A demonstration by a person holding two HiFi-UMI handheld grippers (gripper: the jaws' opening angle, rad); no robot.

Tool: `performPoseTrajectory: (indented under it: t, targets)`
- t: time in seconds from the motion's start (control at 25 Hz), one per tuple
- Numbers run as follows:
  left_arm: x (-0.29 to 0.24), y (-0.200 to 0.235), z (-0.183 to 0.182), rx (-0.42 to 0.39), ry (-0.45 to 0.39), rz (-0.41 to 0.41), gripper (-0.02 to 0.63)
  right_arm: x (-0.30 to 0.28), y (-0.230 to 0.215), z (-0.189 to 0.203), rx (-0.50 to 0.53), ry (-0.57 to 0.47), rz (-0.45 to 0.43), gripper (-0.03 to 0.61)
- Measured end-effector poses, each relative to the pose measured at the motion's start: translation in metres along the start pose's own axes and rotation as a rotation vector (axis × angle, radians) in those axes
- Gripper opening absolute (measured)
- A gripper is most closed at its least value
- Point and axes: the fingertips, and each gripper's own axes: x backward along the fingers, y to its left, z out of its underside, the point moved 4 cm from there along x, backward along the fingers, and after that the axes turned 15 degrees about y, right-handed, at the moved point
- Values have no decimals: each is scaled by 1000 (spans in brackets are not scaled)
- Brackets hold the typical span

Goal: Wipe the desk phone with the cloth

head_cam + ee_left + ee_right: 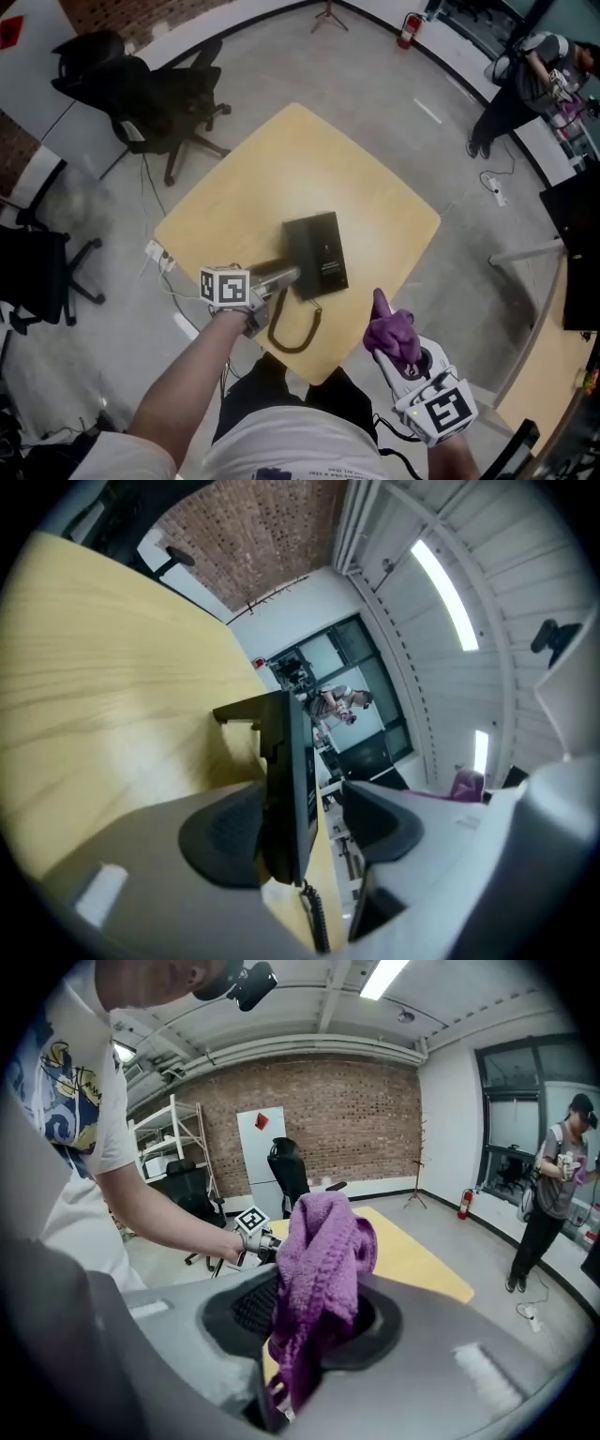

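Observation:
A black desk phone [317, 255] lies on the square wooden table [281, 159], and its coiled cord [295, 337] loops toward the near edge. My left gripper [289, 276] is at the phone's near left side. In the left gripper view the phone [286, 780] stands edge-on between the open jaws [302, 829]; one pad lies against it and the other stands apart. My right gripper [392, 354] hovers off the table's near right edge, shut on a purple cloth [389, 330]. The cloth [319, 1260] bunches up out of the right gripper [314, 1314].
Black office chairs stand beyond the table [159, 103] and at the left [37, 272]. A power strip [155, 253] lies on the floor by the table's left corner. A person [525, 75] stands at the far right, near a dark desk [572, 244].

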Motion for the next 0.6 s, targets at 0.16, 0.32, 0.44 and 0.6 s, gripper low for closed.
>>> performPoseTrajectory:
  t: [0.16, 0.32, 0.44, 0.6]
  targets:
    - [-22, 8, -14, 44, 38, 70, 267, -2, 11, -3, -35, 37, 37, 106]
    - [-44, 5, -28, 101, 45, 166, 263, 2, 12, 1, -81, 79, 68, 106]
    - [-52, 6, -33, 142, 63, 206, 220, 1, 10, -2, -100, 91, 80, 106]
    - [-54, 6, -35, 140, 87, 216, 184, -1, 10, -1, -120, 114, 97, 106]
